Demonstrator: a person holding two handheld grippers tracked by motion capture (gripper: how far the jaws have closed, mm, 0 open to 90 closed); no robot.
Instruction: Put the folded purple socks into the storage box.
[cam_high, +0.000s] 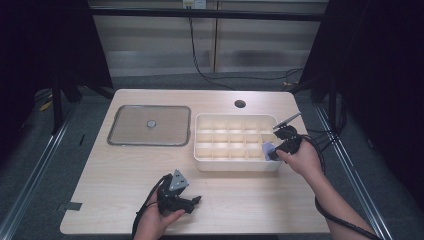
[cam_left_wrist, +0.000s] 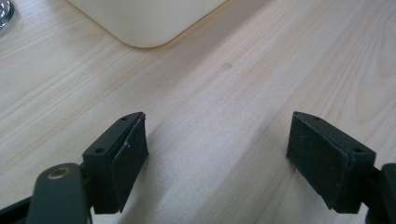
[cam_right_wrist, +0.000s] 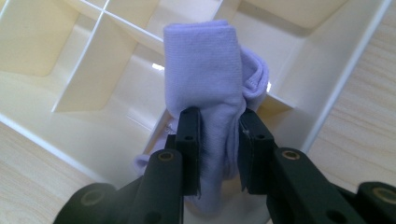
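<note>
A cream divided box (cam_high: 202, 162) stands on the table's right half, split into several compartments. My right gripper (cam_high: 274, 151) is at the box's near right corner, shut on a folded lavender sock (cam_high: 268, 149). In the right gripper view the sock (cam_right_wrist: 205, 74) is pinched between the two black pads (cam_right_wrist: 190, 140) and hangs over the box (cam_right_wrist: 322, 79). My left gripper (cam_high: 194, 201) rests low over the table near its front edge, pointing right. Its jaws are wide apart in the left gripper view, the gripper (cam_left_wrist: 217, 154) open over bare wood.
A flat metal-framed lid (cam_high: 150, 125) with a small knob lies on the table's left half. A round cable hole (cam_high: 240, 103) is near the far edge. A corner of the box (cam_left_wrist: 144, 23) shows ahead of the left gripper. Black frame posts stand at both sides.
</note>
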